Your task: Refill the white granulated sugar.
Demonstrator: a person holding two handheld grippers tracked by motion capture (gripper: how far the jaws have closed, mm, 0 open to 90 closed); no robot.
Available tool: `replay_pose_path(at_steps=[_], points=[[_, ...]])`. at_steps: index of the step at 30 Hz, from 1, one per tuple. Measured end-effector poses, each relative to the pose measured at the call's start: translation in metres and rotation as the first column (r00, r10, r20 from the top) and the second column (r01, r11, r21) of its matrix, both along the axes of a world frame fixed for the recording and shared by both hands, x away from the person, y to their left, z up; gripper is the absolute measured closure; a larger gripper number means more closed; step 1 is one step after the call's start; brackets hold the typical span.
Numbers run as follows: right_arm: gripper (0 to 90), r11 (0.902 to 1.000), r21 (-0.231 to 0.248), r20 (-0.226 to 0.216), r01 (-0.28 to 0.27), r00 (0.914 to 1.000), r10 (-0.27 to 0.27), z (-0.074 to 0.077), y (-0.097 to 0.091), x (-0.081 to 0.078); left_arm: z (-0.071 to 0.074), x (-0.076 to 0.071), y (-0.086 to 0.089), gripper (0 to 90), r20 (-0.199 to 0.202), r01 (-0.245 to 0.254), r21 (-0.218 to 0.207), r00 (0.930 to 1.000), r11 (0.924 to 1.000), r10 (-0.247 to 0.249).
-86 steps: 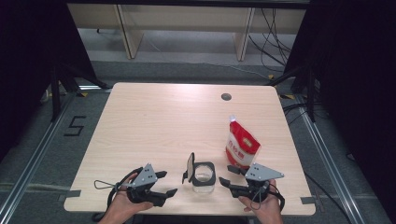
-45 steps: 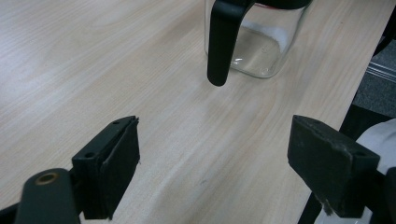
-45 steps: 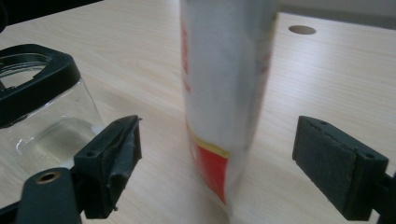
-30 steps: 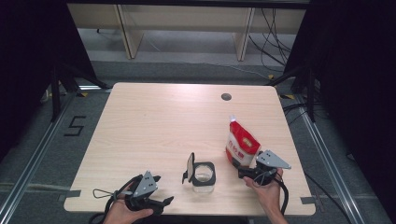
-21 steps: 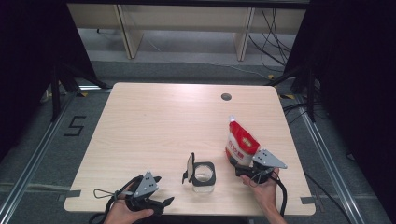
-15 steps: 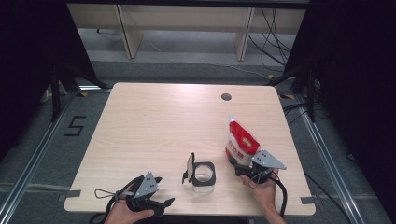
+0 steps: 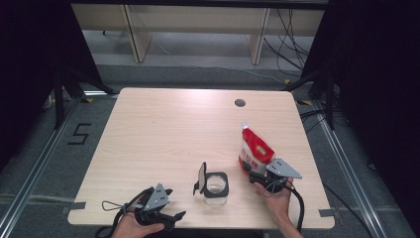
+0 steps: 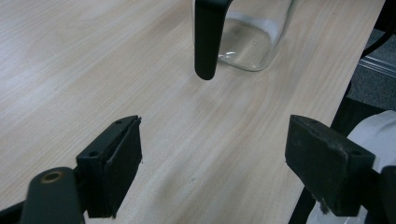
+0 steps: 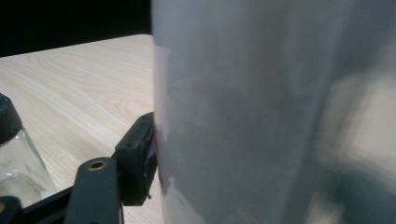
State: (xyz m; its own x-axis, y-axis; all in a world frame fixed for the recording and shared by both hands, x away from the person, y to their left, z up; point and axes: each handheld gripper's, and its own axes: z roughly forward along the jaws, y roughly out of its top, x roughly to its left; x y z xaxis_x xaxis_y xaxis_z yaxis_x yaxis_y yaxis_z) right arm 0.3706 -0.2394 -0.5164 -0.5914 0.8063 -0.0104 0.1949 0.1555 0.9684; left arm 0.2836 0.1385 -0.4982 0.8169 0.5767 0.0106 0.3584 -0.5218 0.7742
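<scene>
The right gripper (image 7: 258, 173) is at the base of the red and white pouch (image 7: 254, 151), which stands upright near the right front part of the tabletop (image 7: 163, 129). Its jaws have just been closing with the pouch between them; in the right gripper view the left pad already lies against the silvery side of the pouch (image 9: 280, 112), but the other pad is hidden, so I cannot tell if the grip is firm yet. The main risk, in my judgement, is that the pouch is soft and tall: held so low, it may fold or lean over when lifted, and a weak pinch may let it slip down. A push from the closing jaws could also tip it toward the right edge of the tabletop, which is not far. The glass jar (image 7: 216, 187) stands just left of the pouch, open, with its black lid (image 7: 200, 177) hinged up on the left side. If the pouch goes to the jar, this raised lid and the narrow mouth could be in the way, and a bump could move the light jar. The left gripper (image 7: 166, 216) rests near the front edge, jaws wide apart and holding nothing, pointed at the jar (image 8: 252, 37) but well short of it, so nothing steadies the jar now.
</scene>
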Motion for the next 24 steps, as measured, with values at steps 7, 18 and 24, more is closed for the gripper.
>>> replay_pose_path(at_steps=[7, 18, 24], points=[[38.8, 0.9999, 0.017, -0.006, -0.001, 1.0, 0.001, 0.0002, -0.0011, 0.0006, 0.0, 0.0, -0.0004, 18.4, -0.024, 0.019, 0.007, 0.9995, 0.9998, -0.018], [44.2, 0.9997, 0.019, 0.015, -0.017, 0.9998, 0.017, 0.0002, -0.002, 0.0067, -0.0023, 0.0, -0.0017, 18.5, -0.002, 0.008, 0.006, 1.0, 1.0, -0.008], [46.2, 1.0, -0.001, 0.06, -0.009, 0.9982, 0.009, 0.0035, -0.0021, 0.0078, -0.0033, 0.0, -0.0019, 18.5, -0.015, 0.022, 0.004, 0.9997, 0.9998, -0.022]])
